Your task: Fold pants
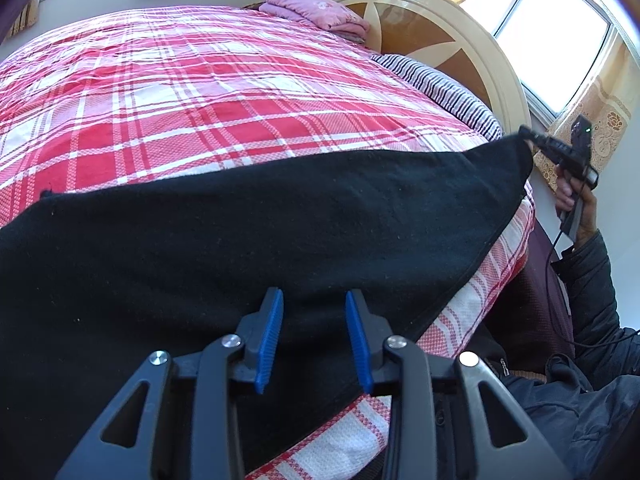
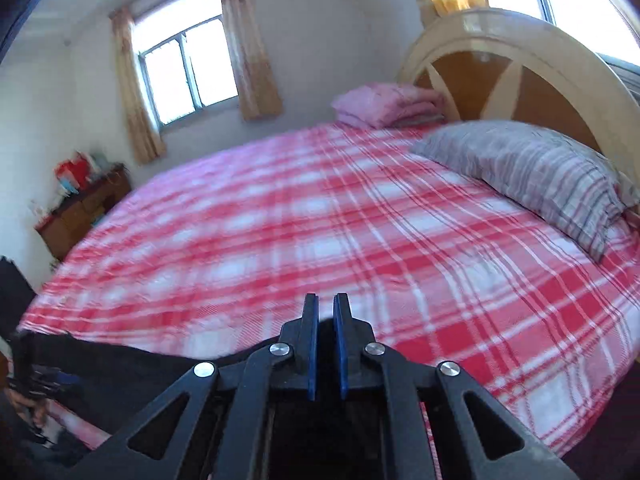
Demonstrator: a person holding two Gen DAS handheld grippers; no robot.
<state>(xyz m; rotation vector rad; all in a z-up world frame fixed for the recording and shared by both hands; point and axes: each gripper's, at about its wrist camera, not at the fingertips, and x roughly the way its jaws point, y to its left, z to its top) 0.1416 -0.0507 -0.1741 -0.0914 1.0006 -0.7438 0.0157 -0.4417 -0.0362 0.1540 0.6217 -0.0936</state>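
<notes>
Both pairs of jaws tell different stories. Those of the left gripper [image 1: 314, 340] stand partly apart, blue pads clear on both sides, with the black pants [image 1: 260, 240] lying just beyond and under the tips; from its own camera I cannot tell that the pads touch the cloth. Those of the right gripper [image 2: 324, 344] are drawn almost together, and dark cloth shows between the pads; in the left view that same gripper [image 1: 528, 140] pinches the far corner of the pants and holds it up off the bed [image 1: 180, 100].

From that raised corner the pants stretch in a long band along the near edge of the bed, their long axis running side to side across the left camera's view, sagging toward the other end near the left hand [image 2: 28, 396]. So the right hand [image 1: 568, 192] has its end already, and the left gripper is nearer the free stretch, which lies straight ahead of its jaws.

Further off are a striped pillow [image 2: 540, 176], a folded pink blanket [image 1: 312, 10] and the round headboard [image 2: 520, 56].
</notes>
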